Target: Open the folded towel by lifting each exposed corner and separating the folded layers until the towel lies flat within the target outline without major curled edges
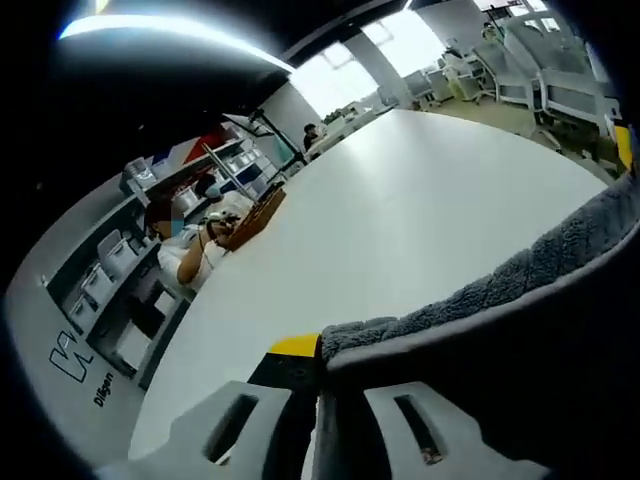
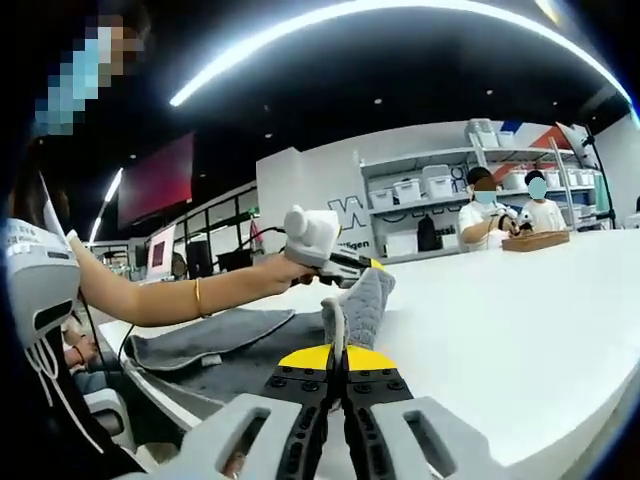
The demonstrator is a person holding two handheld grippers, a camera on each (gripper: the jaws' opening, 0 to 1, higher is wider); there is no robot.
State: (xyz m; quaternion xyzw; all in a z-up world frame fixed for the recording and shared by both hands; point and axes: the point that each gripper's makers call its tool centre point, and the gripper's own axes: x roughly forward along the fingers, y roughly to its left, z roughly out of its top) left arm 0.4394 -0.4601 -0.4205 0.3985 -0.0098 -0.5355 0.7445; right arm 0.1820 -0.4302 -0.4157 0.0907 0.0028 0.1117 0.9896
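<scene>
The grey towel [image 2: 215, 345] lies on the white table [image 2: 520, 320], its bulk spread flat toward the table's near edge in my right gripper view, with one edge pulled up off the surface; in my left gripper view the towel [image 1: 520, 270] runs as a raised fuzzy ridge above the tabletop [image 1: 400, 210]. My right gripper [image 2: 338, 372] is clenched on a lifted fold of the towel, the cloth rising between its jaws; my left gripper [image 1: 322, 392] is likewise clamped on the towel's edge, the cloth pinched in the narrow gap between the jaws. In the right gripper view the left gripper [image 2: 345, 265] appears above the towel, held by a hand [image 2: 272, 272] with a bracelet [image 2: 197, 298] on the wrist. Across the table from the towel, two seated people [image 2: 505, 215] work over a wooden tray [image 2: 535, 240]; behind them stand shelves with storage bins [image 2: 415, 187].
</scene>
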